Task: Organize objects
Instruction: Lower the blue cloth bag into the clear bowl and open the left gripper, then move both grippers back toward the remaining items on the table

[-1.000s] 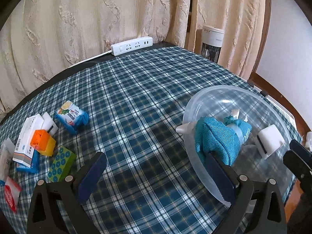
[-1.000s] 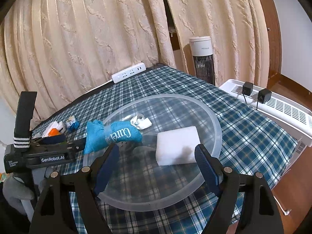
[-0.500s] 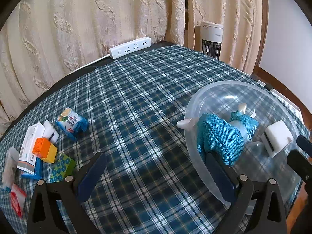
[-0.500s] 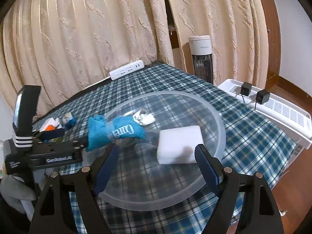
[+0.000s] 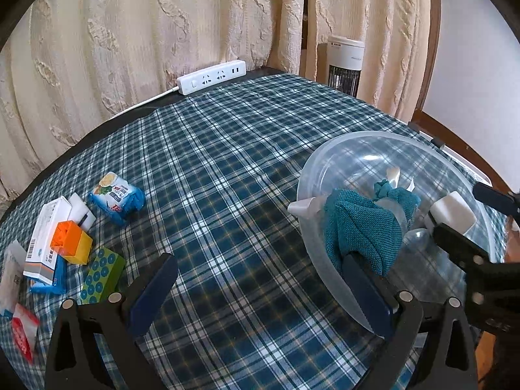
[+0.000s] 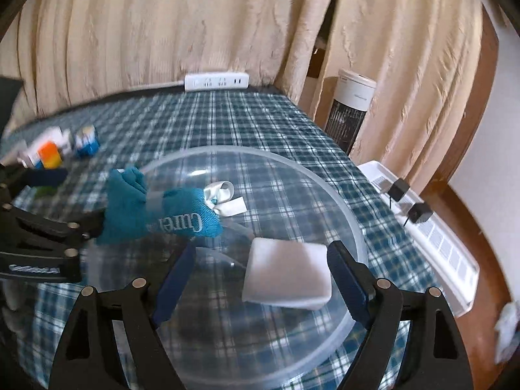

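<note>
Left wrist view: a plaid-clothed worktop [image 5: 227, 162] before cream curtains [image 5: 130, 32]; left tongs [image 5: 260, 292] gape empty. Right tongs [image 6: 256, 279], now rolled and sharply nearer the sponge [image 6: 286, 276], are opening around it in the bowl [image 6: 325, 182].

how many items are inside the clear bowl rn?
2 clearly: a teal pouch draped over the left rim of the clear bowl, with a white ribbon, and a white sponge block near the right side. Something transparent may lie on the bottom; hard to tell.
</note>
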{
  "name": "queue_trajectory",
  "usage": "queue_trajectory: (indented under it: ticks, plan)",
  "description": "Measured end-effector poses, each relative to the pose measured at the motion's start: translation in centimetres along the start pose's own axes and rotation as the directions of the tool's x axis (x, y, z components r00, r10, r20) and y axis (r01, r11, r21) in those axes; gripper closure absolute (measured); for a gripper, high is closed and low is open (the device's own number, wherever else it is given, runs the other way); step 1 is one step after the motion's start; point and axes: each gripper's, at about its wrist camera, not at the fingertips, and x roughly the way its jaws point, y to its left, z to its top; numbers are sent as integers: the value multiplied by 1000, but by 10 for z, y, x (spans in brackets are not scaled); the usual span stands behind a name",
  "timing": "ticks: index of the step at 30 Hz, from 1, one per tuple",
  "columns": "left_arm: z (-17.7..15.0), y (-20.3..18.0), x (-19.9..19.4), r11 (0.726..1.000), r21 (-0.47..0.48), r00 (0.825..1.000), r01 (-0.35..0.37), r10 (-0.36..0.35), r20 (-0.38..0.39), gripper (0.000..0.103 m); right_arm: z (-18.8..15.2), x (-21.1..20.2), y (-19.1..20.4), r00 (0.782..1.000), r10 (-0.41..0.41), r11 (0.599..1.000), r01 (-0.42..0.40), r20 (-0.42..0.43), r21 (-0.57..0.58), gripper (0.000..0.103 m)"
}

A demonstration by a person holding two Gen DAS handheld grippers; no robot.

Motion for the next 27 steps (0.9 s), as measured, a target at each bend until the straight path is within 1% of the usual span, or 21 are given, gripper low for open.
queue_trajectory:
  ticks: [5,10,15,17,19,22,25,27]
  plan:
    - [-1,2,-1,1000,-4,1000,23,-23,-4,0,10,12,9,998,-42,998,39,-42,-56,19]
    - [-3,3,-4,999,2,999,35,-35,-2,0,12,23,15,996,-48,996,42,-79,-84,19]
    - [-4,4,-7,999,6,999,49,-49,-1,0,19,24,13,998,-32,999,30,-58,-34,19]
    - [-6,2,-7,998,16,999,54,-54,-6,0,23,23,10,999,-9,1000,9,-38,1,19]
    - [-7,0,-9,998,23,998,55,-55,-3,0,27,26,10,999,6,1000,-6,-37,16,19]
    - [-8,0,-11,998,30,998,62,-62,0,0,30,33,8,999,7,999,-5,-49,34,19]
    - [-9,3,-15,997,23,998,69,-70,7,0,30,27,4,999,4,998,-2,-34,68,19]
    - [-9,8,-17,998,11,998,63,-63,12,0,30,17,0,1000,22,994,-22,-3,104,19]
